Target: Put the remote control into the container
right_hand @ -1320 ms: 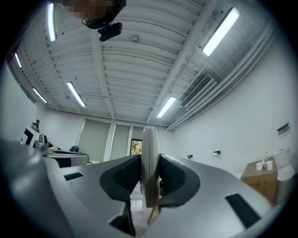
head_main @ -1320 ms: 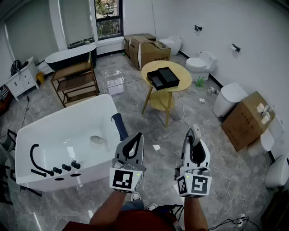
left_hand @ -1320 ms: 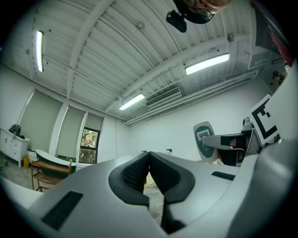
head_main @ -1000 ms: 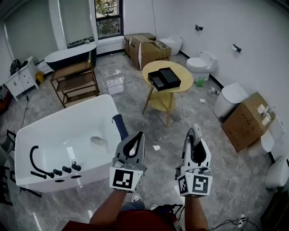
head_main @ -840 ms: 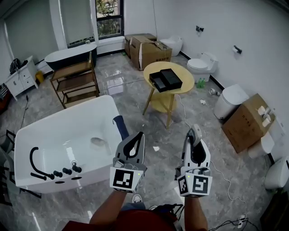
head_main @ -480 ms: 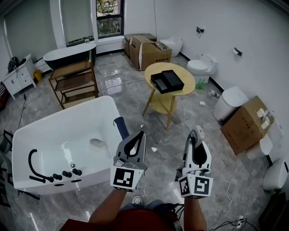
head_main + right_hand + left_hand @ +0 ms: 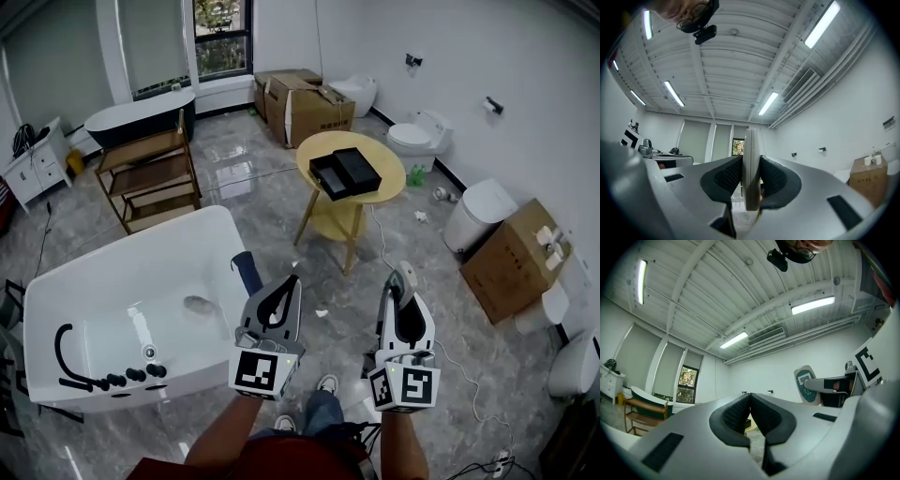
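**Q:** ok so where's the remote control (image 7: 404,277) right now? And what are the two claws doing?

**A:** The remote's in the right gripper (image 7: 401,278). In the right gripper view you see it edge-on: a slim pale slab standing upright, with both dark pads pressed flat against its sides. The jaws are only as far apart as the remote (image 7: 750,140) is thick. Its top end pokes out past the fingertips. The left gripper view catches it too, off at 3 o'clock, with the pale face and small screen showing (image 7: 806,385).

**Q:** And the left one?

**A:** The left gripper (image 7: 285,284) has its pads closed against each other with nothing between them (image 7: 750,401). Both grippers are held low in the head view, around 6 o'clock, side by side but apart.

**Q:** The container?

**A:** The black container (image 7: 344,172) is up at 12 o'clock, sitting on a round yellow table (image 7: 386,157), well apart from the remote. There's a white bathtub (image 7: 70,281) at 9 o'clock and a cardboard box (image 7: 511,251) at 3 o'clock.
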`<state>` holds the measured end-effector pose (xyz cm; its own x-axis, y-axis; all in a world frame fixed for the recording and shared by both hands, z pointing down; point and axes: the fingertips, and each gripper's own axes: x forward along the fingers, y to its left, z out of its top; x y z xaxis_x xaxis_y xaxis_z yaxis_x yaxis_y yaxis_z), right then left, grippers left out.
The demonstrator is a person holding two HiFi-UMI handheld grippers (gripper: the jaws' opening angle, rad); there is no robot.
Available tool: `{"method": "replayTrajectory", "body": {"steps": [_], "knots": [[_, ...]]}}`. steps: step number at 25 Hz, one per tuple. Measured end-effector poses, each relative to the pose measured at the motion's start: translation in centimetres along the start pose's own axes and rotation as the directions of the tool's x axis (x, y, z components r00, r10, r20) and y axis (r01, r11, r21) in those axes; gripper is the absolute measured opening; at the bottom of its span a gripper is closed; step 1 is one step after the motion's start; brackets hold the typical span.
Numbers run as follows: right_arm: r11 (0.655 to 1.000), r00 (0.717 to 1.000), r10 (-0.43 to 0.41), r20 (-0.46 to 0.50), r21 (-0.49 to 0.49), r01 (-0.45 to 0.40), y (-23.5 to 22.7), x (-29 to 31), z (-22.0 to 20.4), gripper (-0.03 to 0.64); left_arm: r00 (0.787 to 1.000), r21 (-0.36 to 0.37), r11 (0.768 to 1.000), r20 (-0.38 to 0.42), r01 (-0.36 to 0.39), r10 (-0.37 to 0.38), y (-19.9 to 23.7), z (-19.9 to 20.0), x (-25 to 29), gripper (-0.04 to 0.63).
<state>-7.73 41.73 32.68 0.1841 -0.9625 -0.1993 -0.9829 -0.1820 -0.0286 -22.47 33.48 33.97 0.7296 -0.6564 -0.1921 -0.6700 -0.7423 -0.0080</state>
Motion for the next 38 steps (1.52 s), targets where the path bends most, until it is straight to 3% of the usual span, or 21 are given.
{"method": "replayTrajectory", "body": {"steps": [7,24,33,38], "knots": [[1.000,1.000,0.009,-0.015,0.004,-0.009,-4.1,5.9,-1.5,0.126,0.999,0.016,1.000,-0.043,0.001,0.000,0.2,-1.8,6.8,0.015],[0.999,0.999,0.038,-0.001,0.037,-0.038,-18.7,17.5,-2.9,0.126,1.000,0.054,0.998,-0.027,-0.011,0.012,-4.3,-3.9,24.9,0.015],[0.995,0.997,0.082,0.005,0.054,-0.082,-21.3,22.0,-4.0,0.126,0.997,0.073,0.996,-0.034,-0.060,0.062,-3.9,-4.9,29.5,0.015],[0.994,0.995,0.102,0.006,0.049,-0.102,-20.9,25.5,-4.8,0.126,0.997,0.034,0.997,0.010,-0.072,0.072,-2.0,-5.3,32.3,0.015]]}}
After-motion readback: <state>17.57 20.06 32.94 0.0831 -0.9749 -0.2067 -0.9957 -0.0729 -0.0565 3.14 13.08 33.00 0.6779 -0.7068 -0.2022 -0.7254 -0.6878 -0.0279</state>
